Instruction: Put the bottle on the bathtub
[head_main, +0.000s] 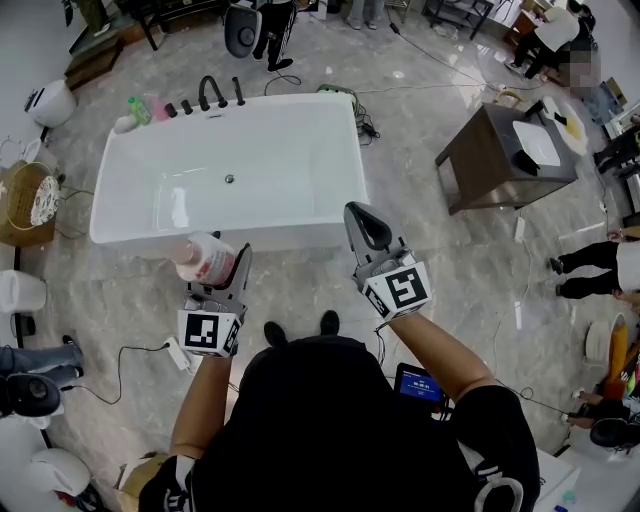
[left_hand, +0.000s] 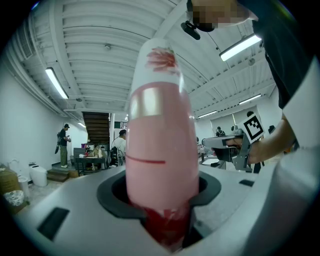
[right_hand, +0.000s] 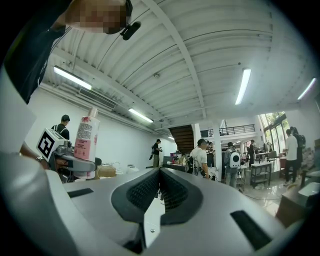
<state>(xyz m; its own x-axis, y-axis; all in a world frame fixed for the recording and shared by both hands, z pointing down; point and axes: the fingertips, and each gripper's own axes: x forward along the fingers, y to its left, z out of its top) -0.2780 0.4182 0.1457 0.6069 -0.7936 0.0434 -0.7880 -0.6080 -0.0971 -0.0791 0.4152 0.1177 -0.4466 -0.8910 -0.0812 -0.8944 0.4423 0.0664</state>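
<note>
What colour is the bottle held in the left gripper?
The bottle has a pale pink body and a white end with red print. It shows best in the left gripper view.

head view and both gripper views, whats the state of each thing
pink plastic bottle: upright, gripped, not yet on the bathtub
left gripper: jaws shut on the bottle
right gripper: jaws shut, empty
white rectangular bathtub: empty, no water in it

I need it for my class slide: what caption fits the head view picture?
A person faces a white bathtub, pink bottle gripped in the left tool, right tool shut and empty.
</note>
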